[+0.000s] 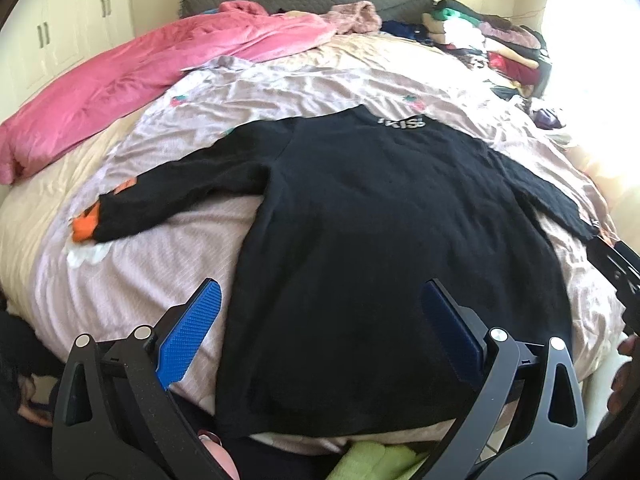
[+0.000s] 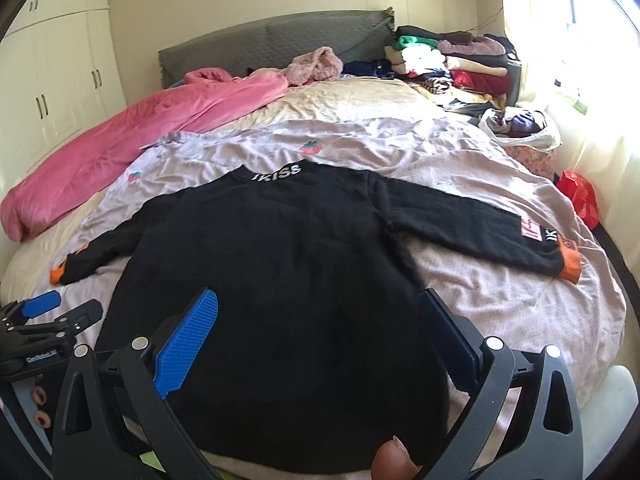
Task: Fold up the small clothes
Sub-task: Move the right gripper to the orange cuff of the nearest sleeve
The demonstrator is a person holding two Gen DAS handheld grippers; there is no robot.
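Note:
A black sweater with white lettering at the collar and orange cuffs lies flat on the bed, sleeves spread to both sides; it also shows in the right wrist view. My left gripper is open and empty, hovering over the sweater's lower left hem. My right gripper is open and empty, over the lower right part of the sweater. The left gripper also shows at the left edge of the right wrist view, and part of the right gripper shows at the right edge of the left wrist view.
A pale pink sheet with strawberry prints lies under the sweater. A pink duvet is bunched at the left. A stack of folded clothes sits by the grey headboard. A red bag is at the right edge. Something green lies below the bed's near edge.

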